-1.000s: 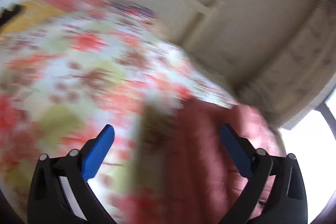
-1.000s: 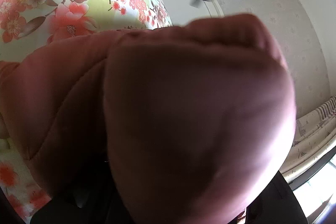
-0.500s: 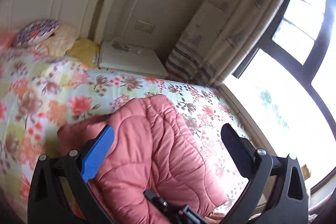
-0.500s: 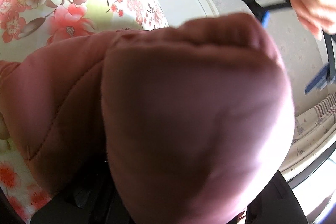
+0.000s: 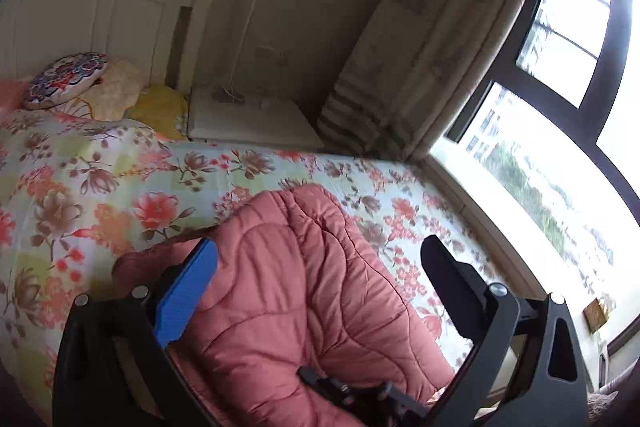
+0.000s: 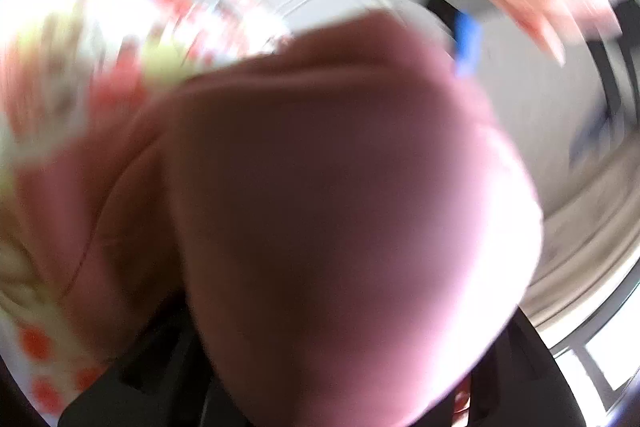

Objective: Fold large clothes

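Pink quilted jacket (image 5: 304, 291): bunched on the floral bedspread (image 5: 100, 195), bed's window side. Left gripper (image 5: 320, 267): jaws spread wide, hanging above it, empty. Right gripper: buried in pink fabric (image 6: 340, 207); blurred, grip cannot be told. Nightstand (image 5: 248, 119): at 12 o'clock.

Floral bedspread (image 5: 120, 195), white headboard (image 5: 80, 11), patterned round cushion (image 5: 66, 79), white nightstand (image 5: 248, 121), striped curtain (image 5: 400, 67), window (image 5: 560, 87)

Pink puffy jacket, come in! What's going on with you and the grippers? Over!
Left gripper open, hovering over pink jacket. Right gripper buried under jacket fabric, grip unreadable, view blurred. Jacket bunched on floral bedspread. Nothing blocking.
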Action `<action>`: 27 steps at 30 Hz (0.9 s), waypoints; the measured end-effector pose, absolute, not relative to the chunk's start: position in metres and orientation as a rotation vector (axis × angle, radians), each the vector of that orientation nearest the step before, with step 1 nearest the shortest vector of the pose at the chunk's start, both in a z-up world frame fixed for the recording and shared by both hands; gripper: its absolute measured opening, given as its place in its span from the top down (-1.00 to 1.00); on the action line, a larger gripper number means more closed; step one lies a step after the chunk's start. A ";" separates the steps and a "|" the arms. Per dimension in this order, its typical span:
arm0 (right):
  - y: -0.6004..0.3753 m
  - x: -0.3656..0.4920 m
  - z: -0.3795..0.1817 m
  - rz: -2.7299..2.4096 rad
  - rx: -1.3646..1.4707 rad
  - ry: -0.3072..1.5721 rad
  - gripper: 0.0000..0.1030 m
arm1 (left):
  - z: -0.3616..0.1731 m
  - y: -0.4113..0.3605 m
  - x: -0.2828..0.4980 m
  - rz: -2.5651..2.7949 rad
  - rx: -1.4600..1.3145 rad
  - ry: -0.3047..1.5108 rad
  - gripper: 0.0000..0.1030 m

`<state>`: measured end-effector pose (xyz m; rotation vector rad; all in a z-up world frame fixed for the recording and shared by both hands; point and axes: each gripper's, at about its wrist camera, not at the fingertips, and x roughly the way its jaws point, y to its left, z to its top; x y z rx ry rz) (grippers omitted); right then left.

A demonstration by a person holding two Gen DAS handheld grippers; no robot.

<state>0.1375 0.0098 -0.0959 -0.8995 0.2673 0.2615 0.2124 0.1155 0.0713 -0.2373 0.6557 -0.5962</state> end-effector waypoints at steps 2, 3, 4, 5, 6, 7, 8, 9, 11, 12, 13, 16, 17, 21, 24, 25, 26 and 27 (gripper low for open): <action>-0.015 0.138 -0.069 0.341 -0.688 0.286 0.06 | 0.077 0.137 0.203 -0.598 -0.298 0.616 -0.96; -0.024 0.139 -0.061 0.357 -0.625 0.289 0.06 | 0.080 0.155 0.199 -0.598 -0.358 0.594 -0.96; -0.037 0.142 -0.049 0.378 -0.522 0.302 0.06 | 0.082 0.166 0.196 -0.591 -0.396 0.583 -0.96; -0.048 0.146 -0.039 0.402 -0.426 0.319 0.06 | 0.084 0.181 0.194 -0.577 -0.448 0.569 -0.96; -0.060 0.150 -0.030 0.433 -0.323 0.339 0.06 | 0.086 0.190 0.191 -0.572 -0.478 0.560 -0.96; -0.067 0.153 -0.026 0.455 -0.266 0.350 0.06 | 0.088 0.202 0.189 -0.564 -0.510 0.546 -0.96; -0.070 0.154 -0.024 0.463 -0.244 0.356 0.06 | 0.089 0.208 0.187 -0.557 -0.520 0.540 -0.96; -0.069 0.154 -0.025 0.459 -0.263 0.354 0.06 | 0.089 0.215 0.185 -0.543 -0.522 0.532 -0.96; -0.055 0.151 -0.034 0.449 -0.368 0.351 0.05 | 0.091 0.218 0.183 -0.527 -0.512 0.527 -0.96; -0.041 0.149 -0.045 0.439 -0.454 0.365 0.04 | 0.090 0.218 0.183 -0.516 -0.501 0.530 -0.96; -0.029 0.148 -0.055 0.423 -0.541 0.376 0.00 | 0.088 0.214 0.183 -0.503 -0.474 0.540 -0.96; 0.011 0.133 -0.099 0.290 -0.921 0.278 -0.02 | 0.085 0.197 0.185 -0.494 -0.401 0.576 -0.96; 0.013 0.132 -0.101 0.278 -0.928 0.276 -0.02 | 0.084 0.192 0.185 -0.499 -0.385 0.585 -0.96; 0.013 0.143 -0.096 0.280 -0.914 0.297 -0.02 | 0.093 0.174 0.178 -0.565 -0.361 0.550 -0.96; 0.014 0.146 -0.095 0.277 -0.913 0.297 -0.02 | 0.108 0.173 0.164 -0.670 -0.433 0.442 -0.96; 0.014 0.144 -0.095 0.278 -0.913 0.298 -0.02 | 0.116 0.173 0.158 -0.723 -0.461 0.389 -0.96; 0.014 0.144 -0.095 0.279 -0.913 0.300 -0.02 | 0.123 0.172 0.152 -0.742 -0.459 0.352 -0.96; 0.012 0.139 -0.093 0.278 -0.912 0.301 -0.02 | 0.130 0.170 0.148 -0.748 -0.445 0.319 -0.96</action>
